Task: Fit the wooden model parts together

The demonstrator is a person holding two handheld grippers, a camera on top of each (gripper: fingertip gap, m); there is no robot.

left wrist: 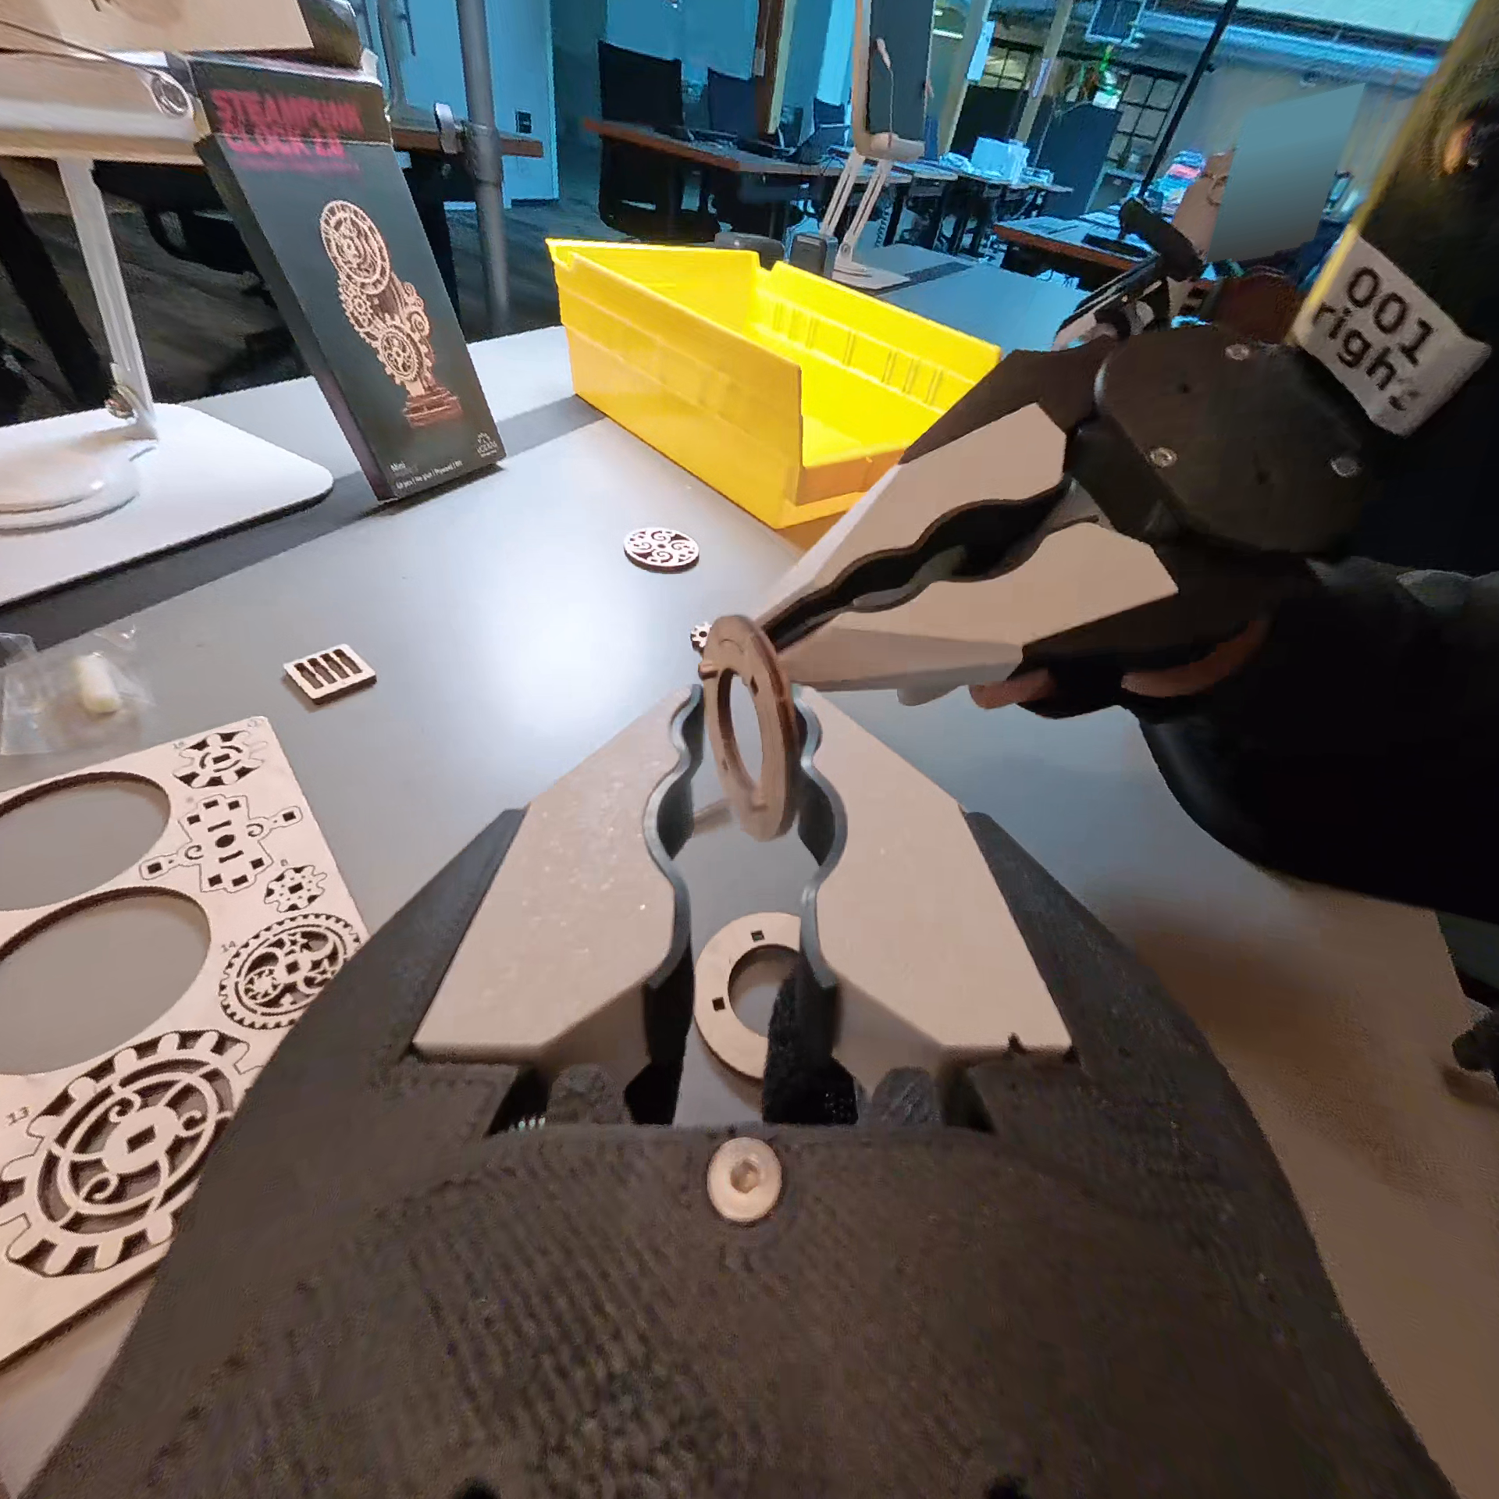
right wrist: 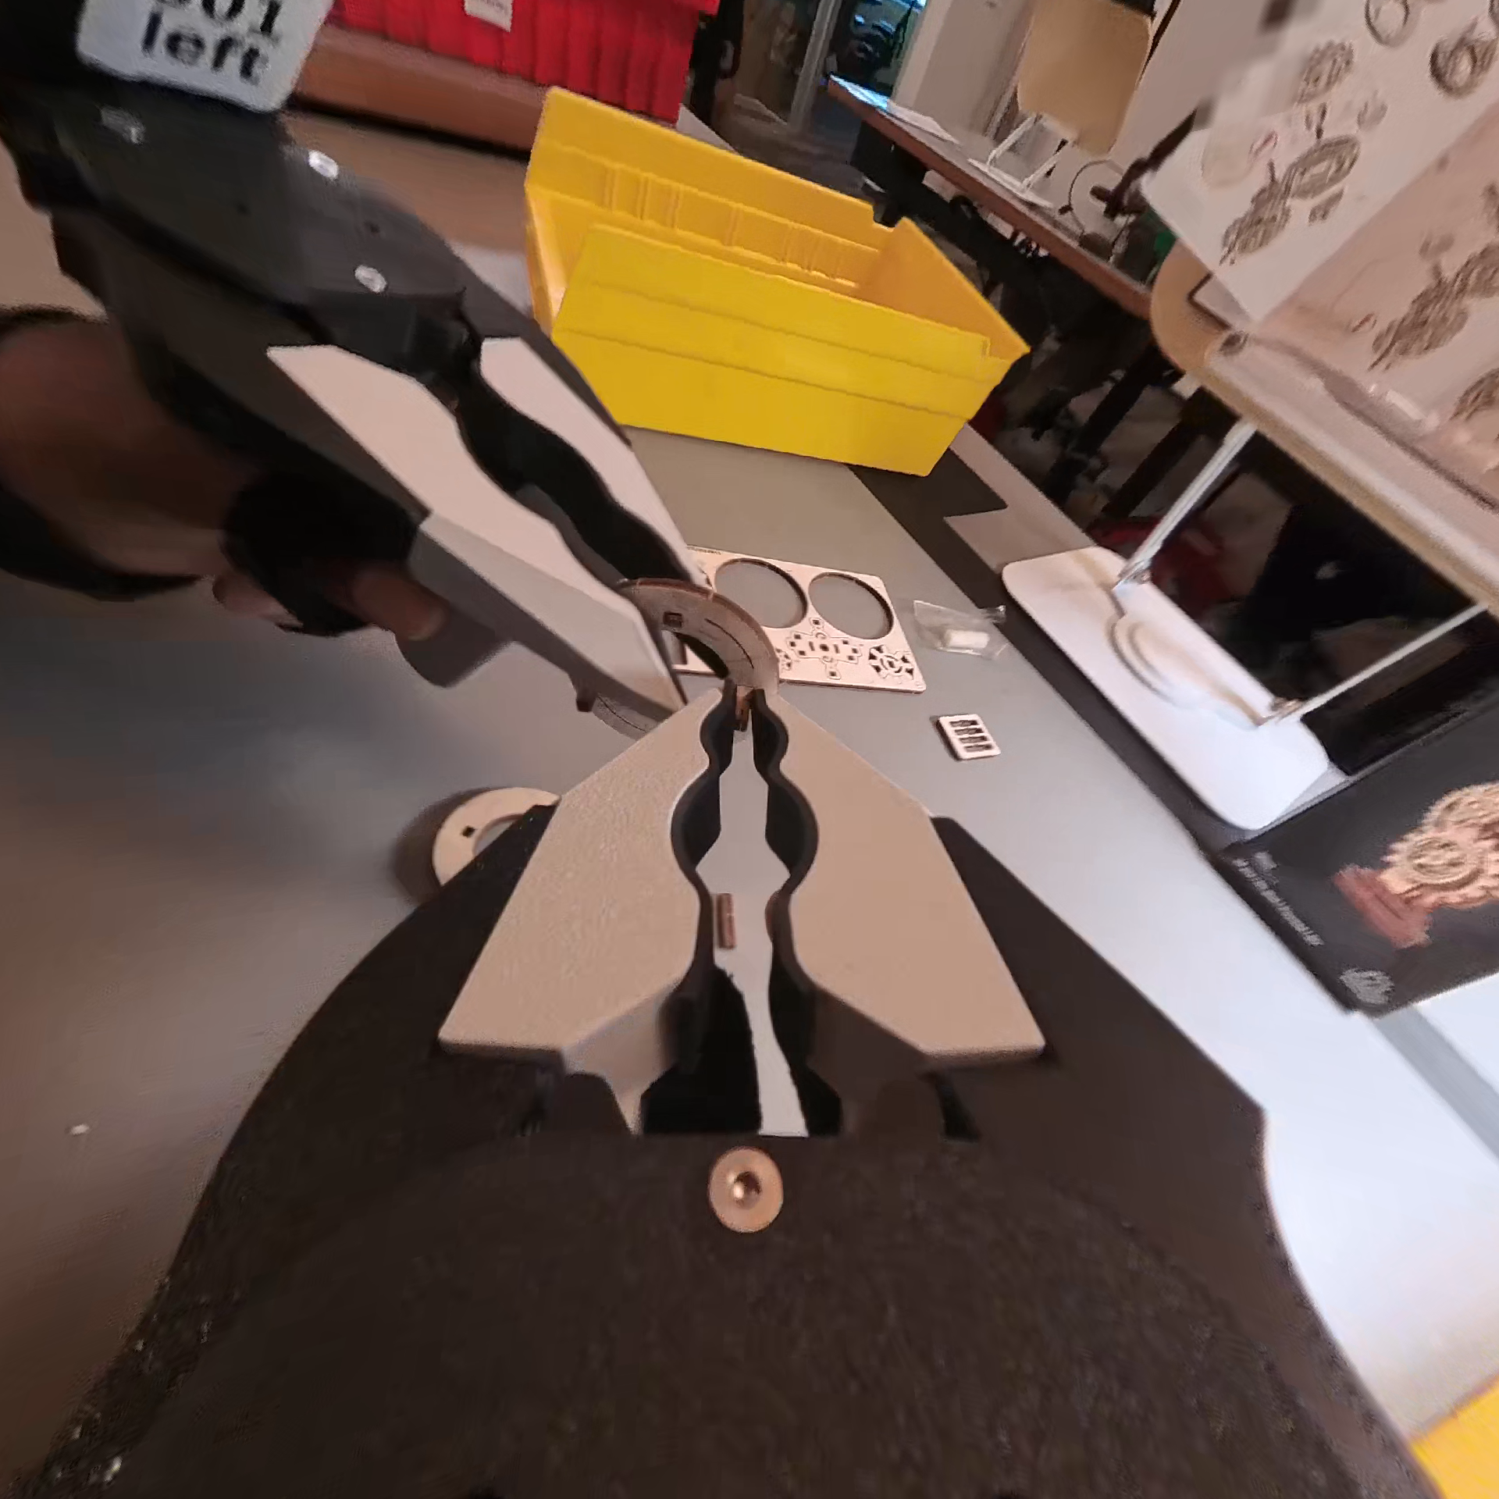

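My left gripper (left wrist: 750, 706) is shut on a dark wooden ring (left wrist: 762, 815) and holds it upright above the grey table (left wrist: 503, 649). In the right wrist view the left gripper (right wrist: 673, 592) comes in from the upper left with the ring (right wrist: 714, 641) at its tips. My right gripper (right wrist: 740, 702) is shut on a small wooden piece (right wrist: 740, 718) and holds it against the ring's edge. In the left wrist view the right gripper (left wrist: 766, 629) touches the top of the ring. A second, pale ring (left wrist: 718, 1006) lies flat on the table under the left gripper.
A cut-out parts sheet (left wrist: 162, 933) lies at the left, with a small slotted plate (left wrist: 330, 672) and a round fretwork disc (left wrist: 661, 549) beyond it. A yellow bin (left wrist: 754, 381), the kit box (left wrist: 349, 276) and a white stand base (left wrist: 122, 487) stand at the back. A small peg (right wrist: 728, 921) lies on the table. Only a small space, under 4 cm, lies between the two pairs of fingers.
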